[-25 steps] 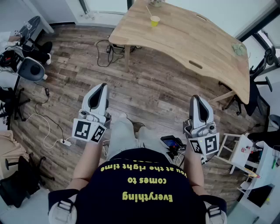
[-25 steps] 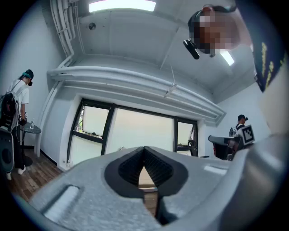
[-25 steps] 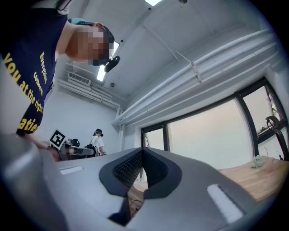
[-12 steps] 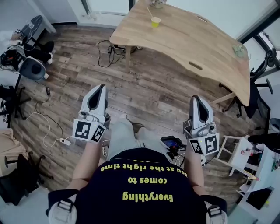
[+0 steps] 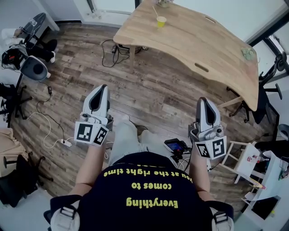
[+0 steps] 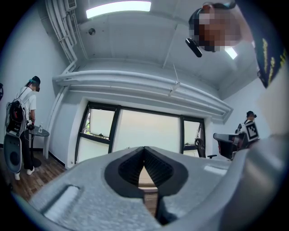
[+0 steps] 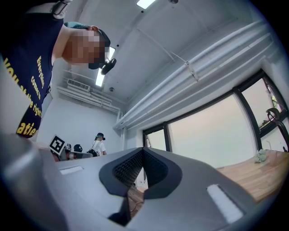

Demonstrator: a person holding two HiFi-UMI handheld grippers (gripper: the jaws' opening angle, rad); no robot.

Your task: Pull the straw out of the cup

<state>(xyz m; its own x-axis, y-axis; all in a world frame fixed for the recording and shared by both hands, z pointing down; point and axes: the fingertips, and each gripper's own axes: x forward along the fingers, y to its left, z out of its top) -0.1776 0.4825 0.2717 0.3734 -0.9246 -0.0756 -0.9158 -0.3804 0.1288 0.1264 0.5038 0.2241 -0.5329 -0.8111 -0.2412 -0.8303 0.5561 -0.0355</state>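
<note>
Both left claw (image 6: 144, 150) and right claw (image 7: 143, 150) are closed, empty.

A dark navy T-shirt (image 5: 144, 178) with yellow lettering (image 5: 151, 203) is worn over light grey trousers (image 5: 128, 140). Grey buckled straps (image 5: 64, 213) are fitted at the T-shirt's shoulders. Ahead of the T-shirt, the grey-white left hand-held gripper (image 5: 102, 87) and right hand-held gripper (image 5: 202, 100) each carry a black-and-white marker cube (image 5: 91, 134).

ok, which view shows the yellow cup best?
Head view: the yellow cup stands on the wooden table, far ahead, with the straw sticking out. Neither gripper view shows it, only bits of table.
</note>
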